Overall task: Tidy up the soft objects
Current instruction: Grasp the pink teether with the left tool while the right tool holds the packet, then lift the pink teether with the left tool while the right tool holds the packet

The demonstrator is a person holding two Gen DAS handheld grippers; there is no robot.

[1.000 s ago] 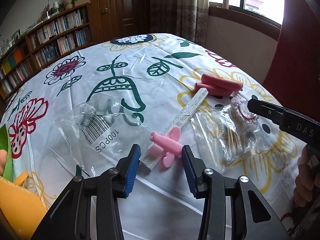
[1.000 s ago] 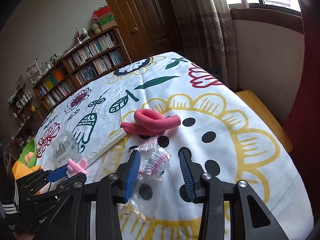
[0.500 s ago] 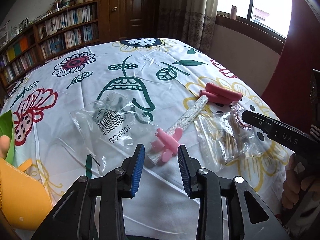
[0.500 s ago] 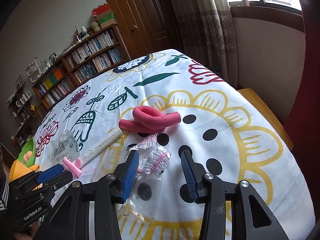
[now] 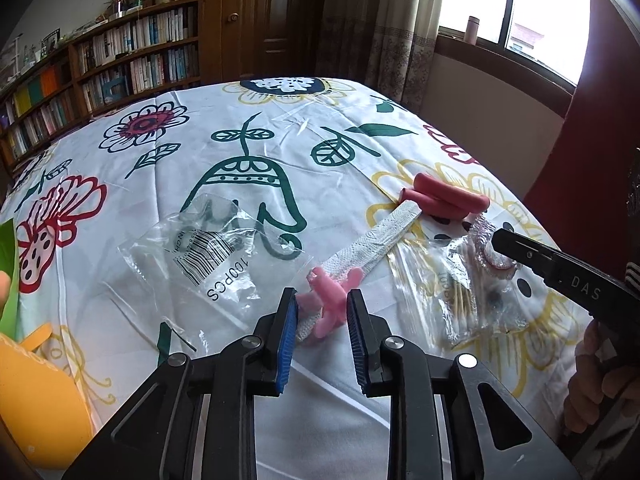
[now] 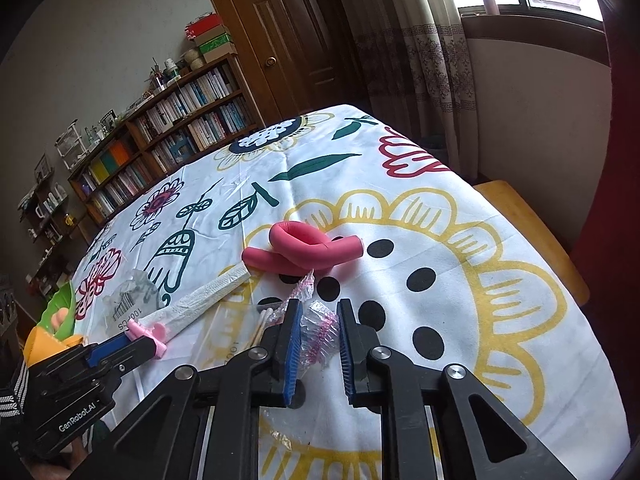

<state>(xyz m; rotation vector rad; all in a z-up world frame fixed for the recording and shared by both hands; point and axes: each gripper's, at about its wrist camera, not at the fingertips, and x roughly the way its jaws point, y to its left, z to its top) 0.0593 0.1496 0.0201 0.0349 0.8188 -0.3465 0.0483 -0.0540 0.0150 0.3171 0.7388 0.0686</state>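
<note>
Both hand-held grippers have closed in since 1 second ago. Left hand-held gripper (image 5: 322,314) now straddles the pink clip (image 5: 327,300) on the worktop (image 5: 248,152), jaws apart, not clenched. Right hand-held gripper (image 6: 318,336) brackets the small plastic bag (image 6: 318,330), jaws released, near the red foam roller (image 6: 308,250).

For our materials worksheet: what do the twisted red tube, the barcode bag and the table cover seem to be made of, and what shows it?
Red tube: probably matte foam; it bends into a loop, with creases at the bend.
Barcode bag: thin clear plastic; glossy, crinkled, the print shows through.
Table cover: apparently printed woven cloth; matte, with fold creases.
</note>
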